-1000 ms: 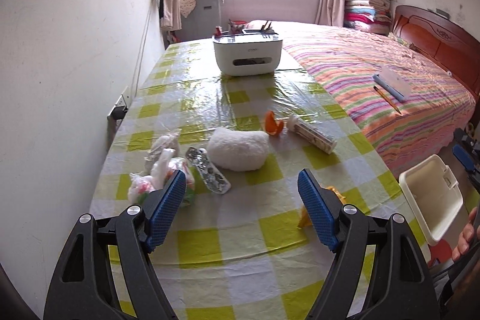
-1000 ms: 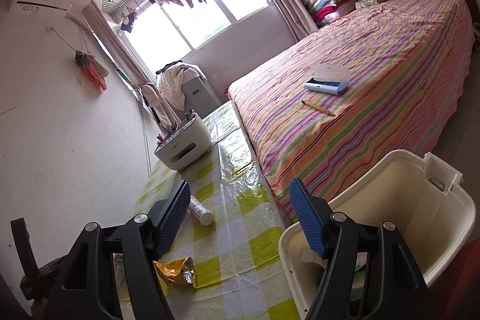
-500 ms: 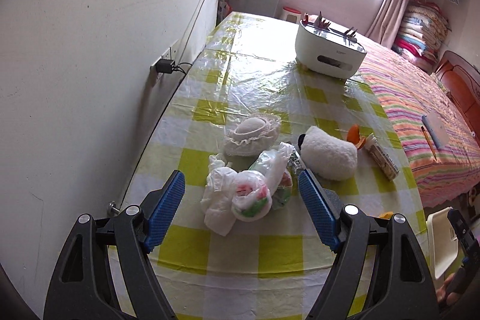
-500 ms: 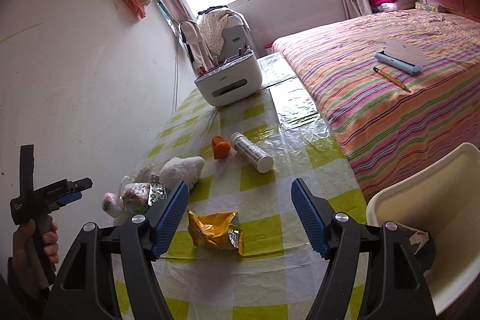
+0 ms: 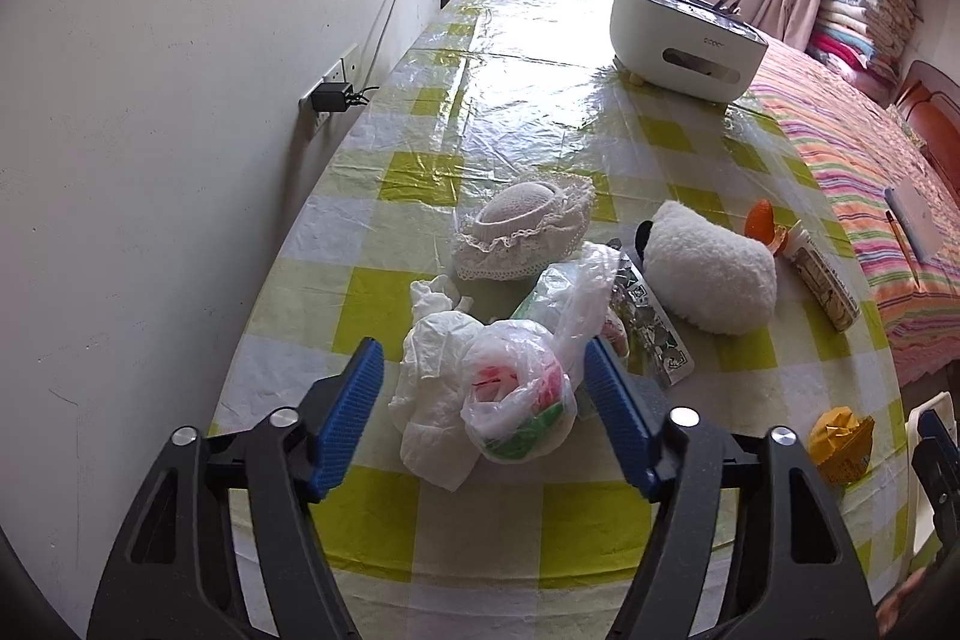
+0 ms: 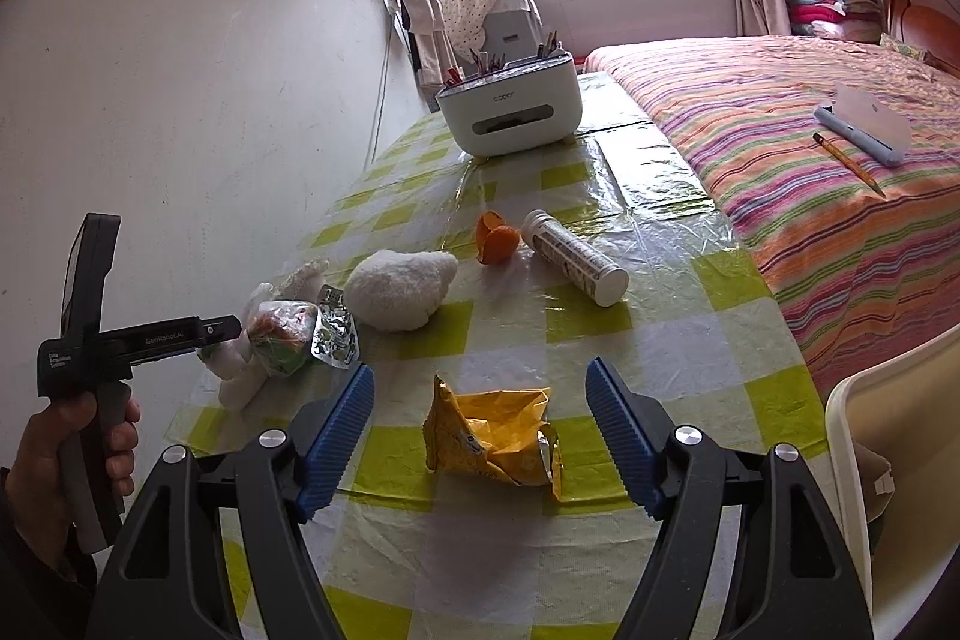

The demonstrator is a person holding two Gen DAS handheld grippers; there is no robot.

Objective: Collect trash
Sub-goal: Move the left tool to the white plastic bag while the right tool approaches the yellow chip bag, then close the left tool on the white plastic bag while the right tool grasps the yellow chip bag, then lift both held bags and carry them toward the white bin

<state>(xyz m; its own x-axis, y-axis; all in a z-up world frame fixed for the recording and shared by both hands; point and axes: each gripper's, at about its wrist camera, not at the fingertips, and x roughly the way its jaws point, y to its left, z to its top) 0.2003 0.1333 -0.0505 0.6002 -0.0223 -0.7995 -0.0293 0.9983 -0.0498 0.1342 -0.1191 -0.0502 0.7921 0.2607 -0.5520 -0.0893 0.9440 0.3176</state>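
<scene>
The left gripper (image 5: 483, 403) points down at the near end of the checked tabletop (image 5: 528, 112), its jaws closing. A knotted plastic bag of waste (image 5: 519, 400) and a crumpled white tissue (image 5: 429, 388) lie between the 2 blue pads (image 5: 351, 409); the right-hand pad is at the bag's edge, but I cannot tell whether it touches. The left-hand pad is clear of the tissue.

The right gripper (image 6: 480, 430) is spread wide, and its pads stand apart from the crumpled yellow snack wrapper (image 6: 492, 436) that lies on the tabletop between them. The rim of a white bin (image 6: 882, 418) shows at the right, off the tabletop's edge.

Just beyond the bag lie a foil sachet (image 5: 651, 325) and a lace-trimmed hat (image 5: 522, 232). A white plush toy (image 5: 708, 274) sits right of the sachet. Past it are a piece of orange peel (image 6: 495, 235) and a white tube (image 6: 573, 259) on its side, near each other.

At the far end stands a white organizer box (image 5: 684, 40). A striped bed (image 6: 810, 148) runs along the tabletop's right side, with a pencil (image 6: 849, 163) on it.
</scene>
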